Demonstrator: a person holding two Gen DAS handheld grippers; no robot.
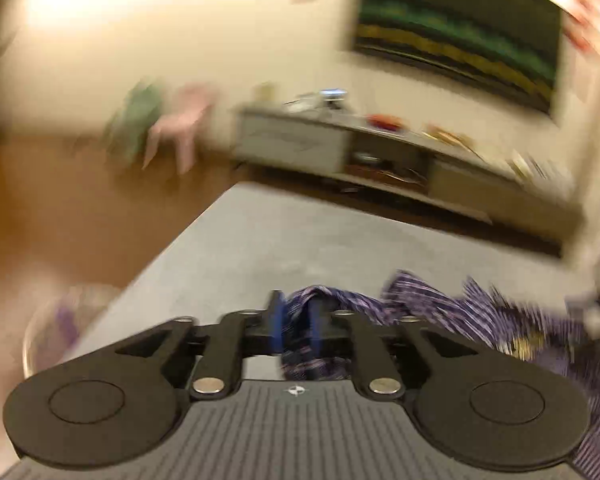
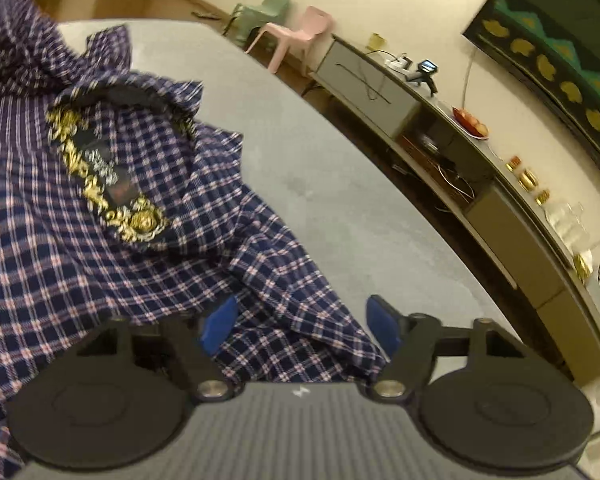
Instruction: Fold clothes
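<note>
Navy shirt (image 2: 112, 240) checked pink-white, gold-and-black patch (image 2: 108, 176); grey table (image 2: 300, 140); pink chair (image 2: 296, 36); green chair (image 2: 268, 8).

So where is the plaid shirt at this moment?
The plaid shirt lies crumpled on the grey table, left in the right wrist view; the left gripper pinches one bunched edge.

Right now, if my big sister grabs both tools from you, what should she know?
Left tool: shut on a bunched bit of the plaid shirt.
Right tool: open, with a shirt edge lying between its fingers, nothing gripped.
The shirt lies crumpled on the grey table, gold-trimmed collar label facing up.
Done: no neat fold yet.
Left: probably spread it flat, then fold it.
</note>
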